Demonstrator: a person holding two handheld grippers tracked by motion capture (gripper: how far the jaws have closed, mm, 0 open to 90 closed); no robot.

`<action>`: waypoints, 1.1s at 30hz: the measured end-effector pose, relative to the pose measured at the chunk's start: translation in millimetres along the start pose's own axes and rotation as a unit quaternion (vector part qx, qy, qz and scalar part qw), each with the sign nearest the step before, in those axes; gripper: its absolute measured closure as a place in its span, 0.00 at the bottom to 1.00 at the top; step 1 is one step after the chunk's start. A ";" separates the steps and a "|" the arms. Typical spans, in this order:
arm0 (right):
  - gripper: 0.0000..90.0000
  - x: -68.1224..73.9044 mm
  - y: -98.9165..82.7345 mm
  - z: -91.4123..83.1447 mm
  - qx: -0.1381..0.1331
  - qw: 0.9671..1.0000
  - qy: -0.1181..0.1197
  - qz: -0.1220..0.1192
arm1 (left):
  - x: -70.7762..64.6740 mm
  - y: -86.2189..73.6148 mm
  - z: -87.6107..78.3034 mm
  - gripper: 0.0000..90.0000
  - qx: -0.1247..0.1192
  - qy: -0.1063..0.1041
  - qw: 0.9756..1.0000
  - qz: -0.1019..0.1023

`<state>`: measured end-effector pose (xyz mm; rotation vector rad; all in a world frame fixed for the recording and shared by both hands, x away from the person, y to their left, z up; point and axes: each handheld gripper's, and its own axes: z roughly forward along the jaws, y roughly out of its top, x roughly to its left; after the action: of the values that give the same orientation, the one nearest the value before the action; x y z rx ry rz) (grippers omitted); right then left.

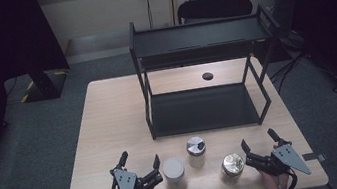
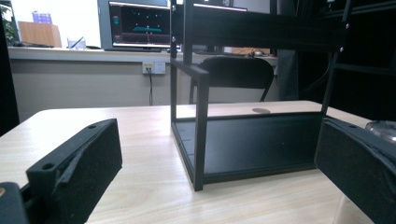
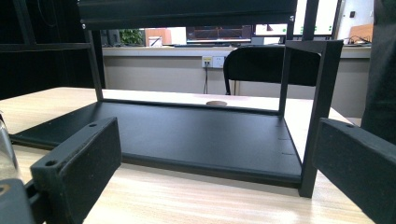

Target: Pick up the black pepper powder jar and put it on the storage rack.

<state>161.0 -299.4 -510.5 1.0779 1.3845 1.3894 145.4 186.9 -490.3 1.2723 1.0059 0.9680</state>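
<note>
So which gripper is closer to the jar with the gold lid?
Right. The right gripper is open just beside the gold-lid jar; the left gripper sits far across, past the white-lid jar.

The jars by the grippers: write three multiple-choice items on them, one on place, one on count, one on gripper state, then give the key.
1. Where do the jars stand?
A. On the rack's top shelf
B. On the table in front of the rack
C. On the floor

2. How many jars are there?
A. Two
B. Three
C. Five

3. How do the grippers stand?
A. Both open, holding nothing
B. Left shut on a jar
C. Both shut

Key: B, since the white-lidded jar, the silver-lidded jar and the gold-lidded jar stand on the table before the black rack; B, three counted; A, since the left gripper and right gripper show spread, empty jaws.
</note>
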 end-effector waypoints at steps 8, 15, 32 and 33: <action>0.00 0.2 0.0 0.0 0.000 1.000 0.000 -0.001 | 0.2 7.7 -5.9 0.00 -0.016 -0.004 1.000 -0.003; 0.01 0.5 -0.2 -0.2 -0.001 1.000 -0.001 0.000 | 0.7 14.7 -10.4 0.00 -0.033 -0.020 0.999 -0.002; 0.01 0.6 -0.3 -0.4 -0.001 1.000 0.000 -0.001 | -8.2 36.0 -19.8 0.00 -0.039 -0.042 0.998 0.002; 0.01 0.7 -0.3 -0.4 -0.001 1.000 -0.001 -0.001 | -8.9 36.9 -20.4 0.00 -0.040 -0.044 0.998 0.003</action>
<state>160.5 -298.9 -510.8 1.0760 1.3828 1.3879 122.7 186.3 -453.6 1.2415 0.8885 0.9393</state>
